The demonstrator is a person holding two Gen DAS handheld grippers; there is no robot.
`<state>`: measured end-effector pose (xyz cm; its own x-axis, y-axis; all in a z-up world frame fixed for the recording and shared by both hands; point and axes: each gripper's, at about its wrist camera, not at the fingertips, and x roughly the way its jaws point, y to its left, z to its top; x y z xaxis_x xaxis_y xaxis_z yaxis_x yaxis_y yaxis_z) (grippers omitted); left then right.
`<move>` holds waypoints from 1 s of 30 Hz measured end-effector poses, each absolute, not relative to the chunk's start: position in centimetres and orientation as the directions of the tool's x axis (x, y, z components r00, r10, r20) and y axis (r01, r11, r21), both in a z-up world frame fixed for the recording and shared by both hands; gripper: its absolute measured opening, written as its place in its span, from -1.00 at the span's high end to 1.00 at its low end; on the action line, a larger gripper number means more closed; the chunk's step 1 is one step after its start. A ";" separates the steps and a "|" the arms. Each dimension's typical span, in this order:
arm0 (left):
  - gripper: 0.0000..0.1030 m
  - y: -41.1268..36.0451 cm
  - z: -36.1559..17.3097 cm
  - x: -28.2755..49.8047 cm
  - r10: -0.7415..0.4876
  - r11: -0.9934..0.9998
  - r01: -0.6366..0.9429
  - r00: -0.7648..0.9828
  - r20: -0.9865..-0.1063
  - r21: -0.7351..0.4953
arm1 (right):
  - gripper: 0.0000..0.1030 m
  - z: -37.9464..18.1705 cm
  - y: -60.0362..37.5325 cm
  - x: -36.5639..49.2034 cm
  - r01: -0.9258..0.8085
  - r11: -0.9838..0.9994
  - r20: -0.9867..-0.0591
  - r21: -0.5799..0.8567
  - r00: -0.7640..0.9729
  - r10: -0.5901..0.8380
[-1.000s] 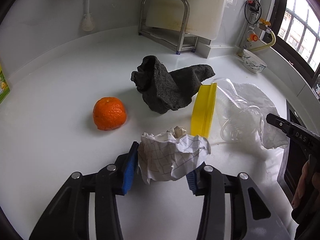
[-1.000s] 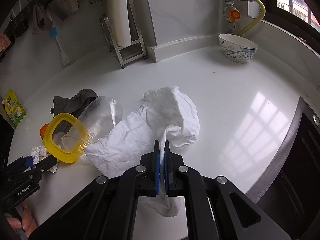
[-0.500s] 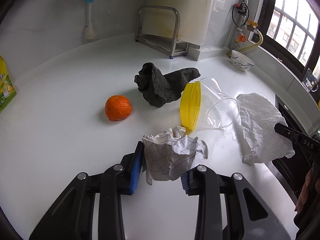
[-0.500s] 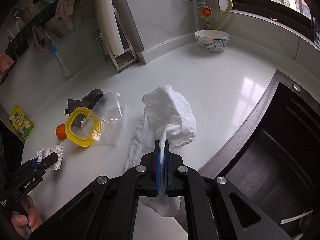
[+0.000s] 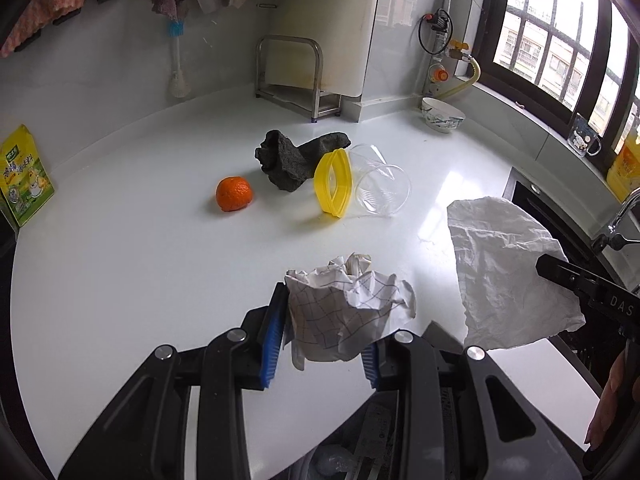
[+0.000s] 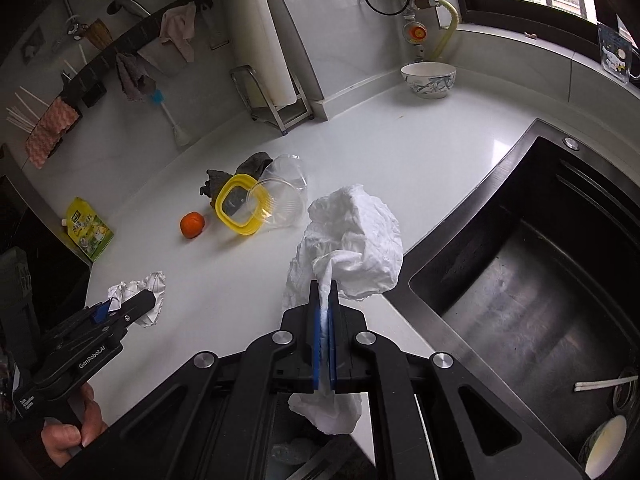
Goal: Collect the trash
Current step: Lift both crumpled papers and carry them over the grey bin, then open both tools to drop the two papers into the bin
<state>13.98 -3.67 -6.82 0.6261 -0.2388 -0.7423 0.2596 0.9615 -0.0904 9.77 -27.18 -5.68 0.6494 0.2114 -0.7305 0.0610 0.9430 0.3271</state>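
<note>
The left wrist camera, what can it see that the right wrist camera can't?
Only the left view shows the yellow bottle by the window. Only the right view shows inside the sink, with chopsticks. Both show the orange, the grey rag, the yellow lid, the left tool gripping checked paper, and the right tool pinching white paper.

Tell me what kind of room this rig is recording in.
Almost certainly a home kitchen: a white countertop runs beside a steel sink, dishcloths and a bottle brush hang on the wall, and a gas valve with yellow hose sits by the window.
</note>
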 end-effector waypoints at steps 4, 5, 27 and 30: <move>0.37 -4.1 -5.8 11.1 -0.241 0.958 0.275 0.629 -0.739 -0.079 | 0.94 -5.3 -26.2 6.6 0.035 0.942 -0.735 0.333 0.635 0.237; 0.37 -4.2 -5.6 10.3 -0.242 0.958 0.277 0.631 -0.737 -0.077 | 0.94 -5.3 -26.0 5.7 0.030 0.940 -0.736 0.340 0.631 0.246; 0.37 -6.9 -10.8 0.7 -0.203 0.959 0.276 0.513 -0.834 -0.064 | 0.94 -10.7 -24.9 -4.5 -0.018 0.933 -0.814 0.360 0.483 0.323; 0.36 -7.4 -12.0 0.5 -0.194 0.958 0.283 0.495 -0.847 -0.054 | 0.94 -11.8 -24.6 -4.9 -0.014 0.933 -0.826 0.359 0.461 0.325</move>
